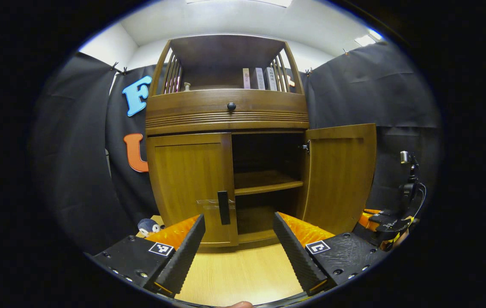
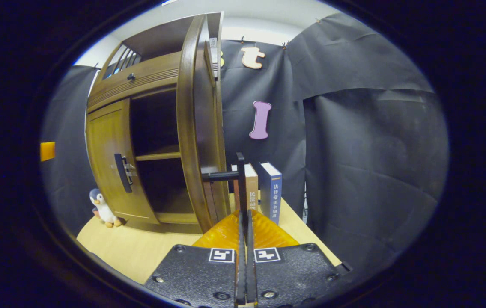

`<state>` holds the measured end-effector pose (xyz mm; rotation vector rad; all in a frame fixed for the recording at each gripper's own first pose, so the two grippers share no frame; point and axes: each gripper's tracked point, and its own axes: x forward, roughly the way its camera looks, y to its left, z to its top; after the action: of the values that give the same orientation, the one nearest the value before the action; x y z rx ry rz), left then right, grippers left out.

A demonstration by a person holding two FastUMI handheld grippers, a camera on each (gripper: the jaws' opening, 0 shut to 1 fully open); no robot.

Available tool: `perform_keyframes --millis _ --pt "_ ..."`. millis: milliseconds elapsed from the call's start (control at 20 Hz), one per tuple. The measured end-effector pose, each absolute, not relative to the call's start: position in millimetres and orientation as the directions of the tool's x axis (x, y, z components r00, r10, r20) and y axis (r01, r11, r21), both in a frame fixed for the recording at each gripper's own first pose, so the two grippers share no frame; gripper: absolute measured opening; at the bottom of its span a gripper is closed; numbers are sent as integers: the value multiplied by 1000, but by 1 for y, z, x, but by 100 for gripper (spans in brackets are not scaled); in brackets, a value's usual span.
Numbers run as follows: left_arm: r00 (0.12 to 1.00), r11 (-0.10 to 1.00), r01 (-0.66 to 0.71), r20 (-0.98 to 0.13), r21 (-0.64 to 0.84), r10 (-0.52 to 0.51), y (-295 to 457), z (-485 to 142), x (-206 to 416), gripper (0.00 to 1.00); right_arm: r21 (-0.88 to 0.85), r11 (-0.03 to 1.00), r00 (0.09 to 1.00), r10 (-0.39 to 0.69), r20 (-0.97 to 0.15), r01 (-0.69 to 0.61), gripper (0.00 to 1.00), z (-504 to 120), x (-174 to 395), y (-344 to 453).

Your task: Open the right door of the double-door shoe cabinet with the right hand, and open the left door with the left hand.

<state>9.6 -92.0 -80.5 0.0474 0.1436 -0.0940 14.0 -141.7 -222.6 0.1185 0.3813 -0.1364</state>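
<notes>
The brown wooden shoe cabinet point(image 1: 225, 115) stands straight ahead in the left gripper view. Its left door point(image 1: 187, 179) is closed, with a black vertical handle point(image 1: 223, 207) at its inner edge. My left gripper point(image 1: 239, 222) is open, a short way in front of that handle and touching nothing. The right door point(image 1: 341, 171) is swung wide open, baring the inner shelf point(image 1: 268, 184). In the right gripper view this door point(image 2: 195, 128) appears edge-on, and my right gripper point(image 2: 245, 216) is shut on its black handle point(image 2: 240, 171). The right gripper point(image 1: 390, 222) also appears at the far right of the left gripper view.
A small penguin toy point(image 2: 102, 208) stands on the light wooden table point(image 2: 140, 248) by the cabinet's left corner. Two upright books point(image 2: 270, 190) stand just behind the open door. A drawer knob point(image 1: 231, 106) and several books point(image 1: 260, 78) sit higher on the cabinet.
</notes>
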Motion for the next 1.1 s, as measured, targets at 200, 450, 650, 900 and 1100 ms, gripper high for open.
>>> perform_keyframes --millis 200,450,650,900,1100 --pt "977 995 101 -189 6 -98 -95 -94 16 96 68 978 915 -157 -371 195 4 -222 8 -161" --pt "968 993 112 -224 -28 -115 -100 -106 30 96 90 970 913 -179 -367 226 4 -221 -3 -174" --pt "962 990 123 -236 -71 -136 -99 -118 57 100 37 965 912 -234 -338 261 4 -209 -11 -181" --pt "964 991 111 -235 -74 -125 -84 -133 107 94 13 943 892 -309 -330 332 2 -199 -29 -196" --pt "963 994 85 -249 -65 -99 -69 -155 153 94 1 929 880 -351 -320 370 7 -195 -41 -205"
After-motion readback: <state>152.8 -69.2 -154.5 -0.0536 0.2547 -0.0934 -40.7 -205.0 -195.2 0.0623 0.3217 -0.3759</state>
